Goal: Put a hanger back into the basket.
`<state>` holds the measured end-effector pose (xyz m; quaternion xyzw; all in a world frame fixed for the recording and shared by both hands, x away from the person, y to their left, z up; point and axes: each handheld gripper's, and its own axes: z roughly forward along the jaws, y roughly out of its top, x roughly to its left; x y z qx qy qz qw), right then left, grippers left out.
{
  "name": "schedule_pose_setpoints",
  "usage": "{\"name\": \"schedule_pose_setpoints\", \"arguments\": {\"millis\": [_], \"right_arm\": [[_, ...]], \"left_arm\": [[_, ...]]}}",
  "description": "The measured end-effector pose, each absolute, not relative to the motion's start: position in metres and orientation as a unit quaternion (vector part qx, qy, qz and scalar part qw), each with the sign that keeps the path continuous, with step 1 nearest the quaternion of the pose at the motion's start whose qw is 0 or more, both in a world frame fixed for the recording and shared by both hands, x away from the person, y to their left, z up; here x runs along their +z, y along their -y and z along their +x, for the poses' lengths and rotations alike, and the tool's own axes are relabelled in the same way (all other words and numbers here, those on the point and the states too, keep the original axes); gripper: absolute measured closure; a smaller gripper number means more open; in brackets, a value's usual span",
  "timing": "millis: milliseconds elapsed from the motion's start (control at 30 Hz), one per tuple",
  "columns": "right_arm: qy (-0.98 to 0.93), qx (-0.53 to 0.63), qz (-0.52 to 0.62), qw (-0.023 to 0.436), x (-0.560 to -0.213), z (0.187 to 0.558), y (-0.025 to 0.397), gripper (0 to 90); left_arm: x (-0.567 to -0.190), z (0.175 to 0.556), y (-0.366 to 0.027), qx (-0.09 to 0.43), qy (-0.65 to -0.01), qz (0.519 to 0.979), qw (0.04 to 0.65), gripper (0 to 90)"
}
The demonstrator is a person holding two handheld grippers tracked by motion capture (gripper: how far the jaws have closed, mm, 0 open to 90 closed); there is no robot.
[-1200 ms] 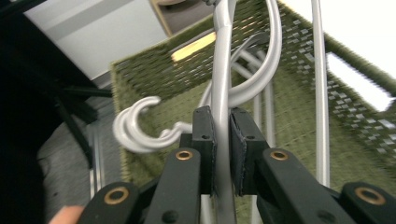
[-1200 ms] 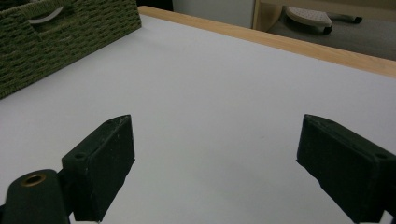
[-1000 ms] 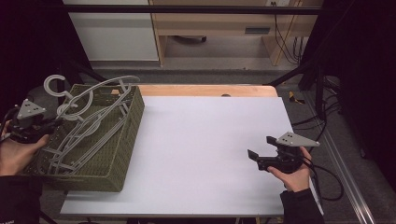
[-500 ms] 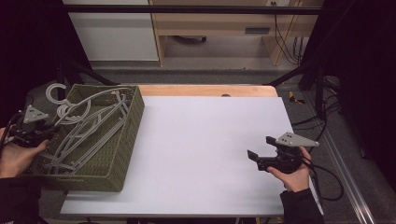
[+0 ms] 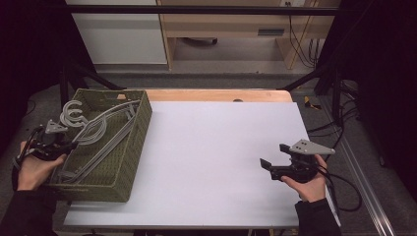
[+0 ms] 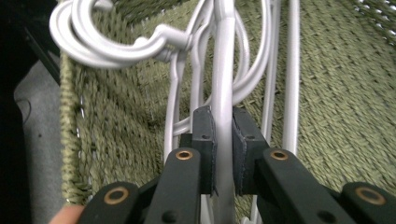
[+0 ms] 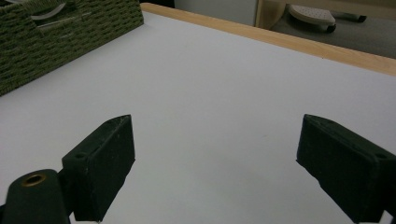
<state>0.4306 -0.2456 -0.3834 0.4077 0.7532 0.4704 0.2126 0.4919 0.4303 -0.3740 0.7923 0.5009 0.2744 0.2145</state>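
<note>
Across the white bench point(image 5: 216, 157), at the left of the frame, the green woven basket point(image 5: 129, 147) holds a tangle of white hangers point(image 5: 105, 129). My left tool point(image 6: 223, 140) pinches one hanger bar; I'd lift slowly so the hooks unthread. My right tool point(image 7: 219, 163) waits wide open, lower right.
</note>
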Motion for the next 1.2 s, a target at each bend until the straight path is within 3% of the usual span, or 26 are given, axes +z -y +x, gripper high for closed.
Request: {"name": "schedule_pose_setpoints", "arguments": {"millis": [133, 233, 533, 633, 700, 733, 833, 967, 1200], "right_arm": [[-0.753, 0.470, 0.408, 0.211, -0.383, 0.430, 0.245, 11.4], [-0.754, 0.471, 0.406, 0.212, -0.383, 0.431, 0.246, 11.4], [-0.755, 0.470, 0.406, 0.212, -0.384, 0.431, 0.245, 11.1], [-0.755, 0.470, 0.406, 0.213, -0.384, 0.431, 0.245, 11.0], [-0.755, 0.471, 0.404, 0.214, -0.384, 0.431, 0.245, 10.8], [-0.755, 0.471, 0.403, 0.214, -0.384, 0.431, 0.245, 10.7], [-0.753, 0.473, 0.403, 0.216, -0.384, 0.431, 0.245, 10.6], [-0.752, 0.476, 0.400, 0.218, -0.385, 0.430, 0.245, 10.4], [-0.746, 0.486, 0.402, 0.213, -0.387, 0.428, 0.250, 10.4]], "left_arm": [[-0.376, 0.495, -0.434, 0.264, -0.515, 0.788, 0.209, 79.9], [-0.377, 0.495, -0.435, 0.266, -0.522, 0.783, 0.209, 69.7], [-0.358, 0.476, -0.434, 0.296, -0.519, 0.746, 0.295, 56.7], [-0.354, 0.468, -0.424, 0.299, -0.504, 0.738, 0.334, 51.4], [-0.354, 0.464, -0.415, 0.300, -0.492, 0.732, 0.364, 37.2], [-0.353, 0.461, -0.407, 0.297, -0.480, 0.732, 0.382, 37.2], [-0.353, 0.456, -0.396, 0.294, -0.464, 0.730, 0.405, 25.8], [-0.348, 0.443, -0.371, 0.281, -0.433, 0.727, 0.453, 20.5], [-0.349, 0.429, -0.339, 0.261, -0.393, 0.743, 0.474, 13.6]]}}
